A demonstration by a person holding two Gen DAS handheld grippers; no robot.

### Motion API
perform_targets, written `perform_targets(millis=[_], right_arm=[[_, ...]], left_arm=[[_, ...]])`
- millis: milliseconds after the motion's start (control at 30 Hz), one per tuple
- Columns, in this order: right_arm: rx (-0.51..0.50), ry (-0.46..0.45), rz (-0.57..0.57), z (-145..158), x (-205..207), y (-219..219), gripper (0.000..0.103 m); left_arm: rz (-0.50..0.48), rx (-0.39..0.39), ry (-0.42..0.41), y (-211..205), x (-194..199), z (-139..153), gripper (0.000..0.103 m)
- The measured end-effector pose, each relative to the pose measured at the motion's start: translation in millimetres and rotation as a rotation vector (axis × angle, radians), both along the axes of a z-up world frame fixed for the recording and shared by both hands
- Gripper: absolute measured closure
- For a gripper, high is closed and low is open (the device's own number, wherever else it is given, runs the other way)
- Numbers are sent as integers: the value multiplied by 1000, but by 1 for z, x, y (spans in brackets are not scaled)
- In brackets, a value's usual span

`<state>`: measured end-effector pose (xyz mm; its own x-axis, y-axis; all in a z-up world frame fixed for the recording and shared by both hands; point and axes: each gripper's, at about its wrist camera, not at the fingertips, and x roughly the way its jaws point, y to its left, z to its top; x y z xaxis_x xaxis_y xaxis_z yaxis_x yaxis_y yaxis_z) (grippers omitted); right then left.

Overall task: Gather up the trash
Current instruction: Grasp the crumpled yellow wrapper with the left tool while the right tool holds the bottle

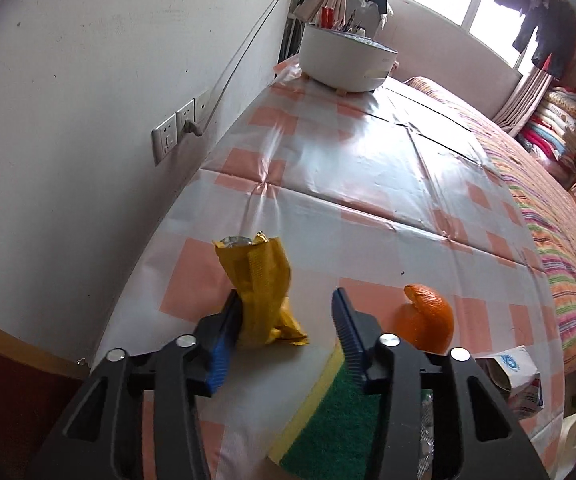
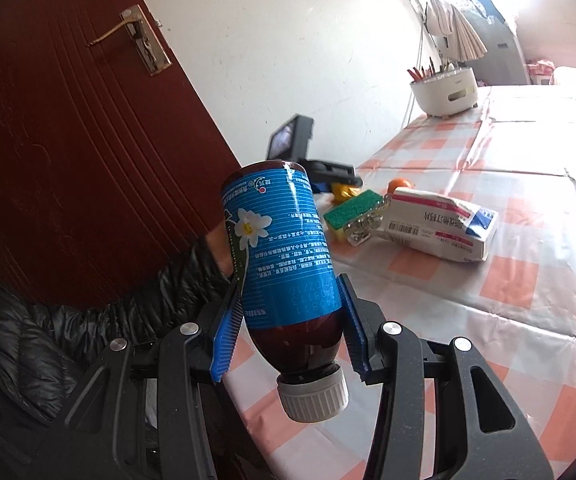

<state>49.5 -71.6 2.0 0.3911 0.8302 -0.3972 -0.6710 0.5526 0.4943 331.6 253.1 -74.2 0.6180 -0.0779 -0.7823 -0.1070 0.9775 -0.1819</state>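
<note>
Altogether: one bottle, one wrapper, one sponge.

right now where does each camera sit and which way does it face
Left wrist: on the left tongs, looking down along the table toward the window; the tongs straddle a yellow wrapper, only one finger touching it.
Right wrist: on the right tongs, facing the door and wall; they clamp a bottle; a dark sleeve shows.
Shared: sponge, orange peel, white tub.
</note>
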Motion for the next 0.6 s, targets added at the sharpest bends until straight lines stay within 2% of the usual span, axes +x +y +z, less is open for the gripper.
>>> perform_targets(millis=[67, 200, 333, 600], right_arm=[[11, -7, -12, 3, -7, -5, 58], [22, -21, -36, 6, -14, -17, 58], [33, -33, -80, 5, -10, -30, 58], [19, -38, -140, 3, -11, -46, 58]], left_arm=[[15, 5, 19, 1, 6, -7, 79], [23, 13, -2, 0, 5, -6, 90], [20, -13, -21, -2, -1, -1, 93], [-41, -25, -145, -26, -38, 43, 94]])
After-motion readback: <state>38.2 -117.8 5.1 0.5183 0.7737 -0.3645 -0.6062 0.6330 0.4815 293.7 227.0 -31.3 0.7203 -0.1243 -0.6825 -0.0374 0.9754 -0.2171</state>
